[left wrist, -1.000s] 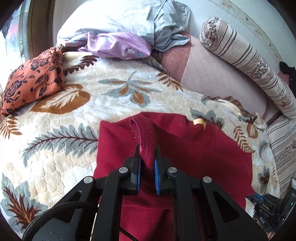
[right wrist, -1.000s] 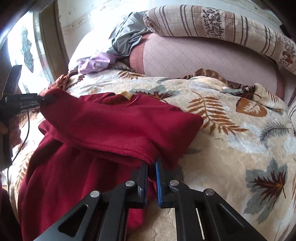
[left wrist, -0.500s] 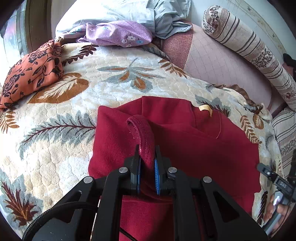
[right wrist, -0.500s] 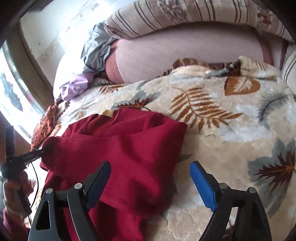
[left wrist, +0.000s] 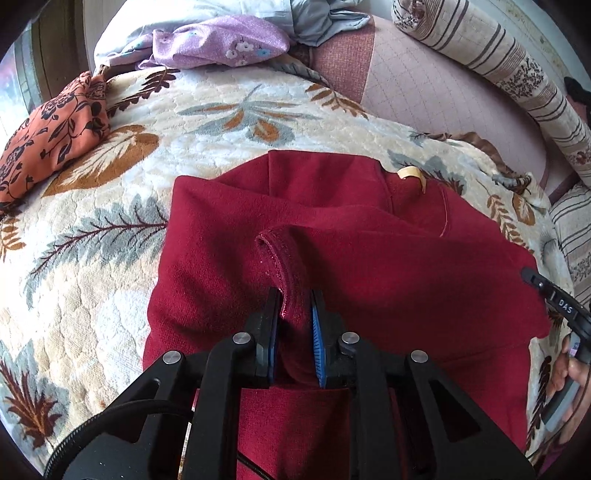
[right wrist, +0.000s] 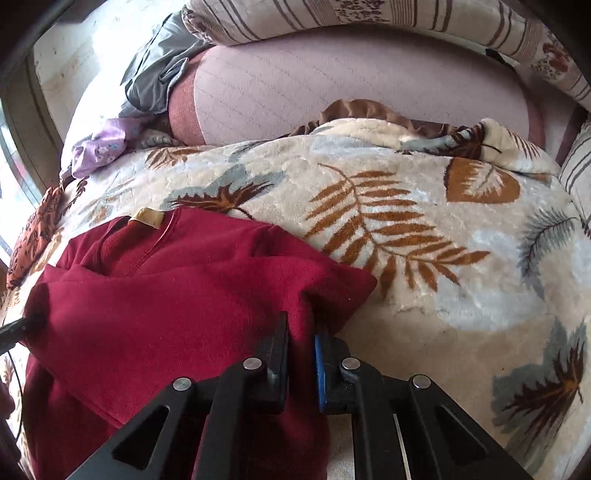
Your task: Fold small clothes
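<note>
A dark red garment (left wrist: 369, 266) with a tan neck label (left wrist: 410, 172) lies partly folded on the leaf-patterned blanket (left wrist: 110, 229). My left gripper (left wrist: 293, 295) holds a stitched hem of it between the blue pads, which are starting to open. In the right wrist view the same red garment (right wrist: 166, 295) has its folded right edge between the pads of my right gripper (right wrist: 301, 321), whose jaws are closing on the cloth. The right gripper's body (left wrist: 554, 299) and a hand (left wrist: 569, 373) show at the left view's right edge.
An orange floral cloth (left wrist: 48, 136) lies at the far left, a purple cloth (left wrist: 218, 44) and a grey garment (left wrist: 317, 14) at the back. A pink cushion (right wrist: 332, 85) and a striped bolster (left wrist: 517, 74) line the far side.
The right gripper opened wide, shifted along the garment's right edge and closed on the cloth again. The left gripper sank a little with the hem, its pads now slightly further apart.
</note>
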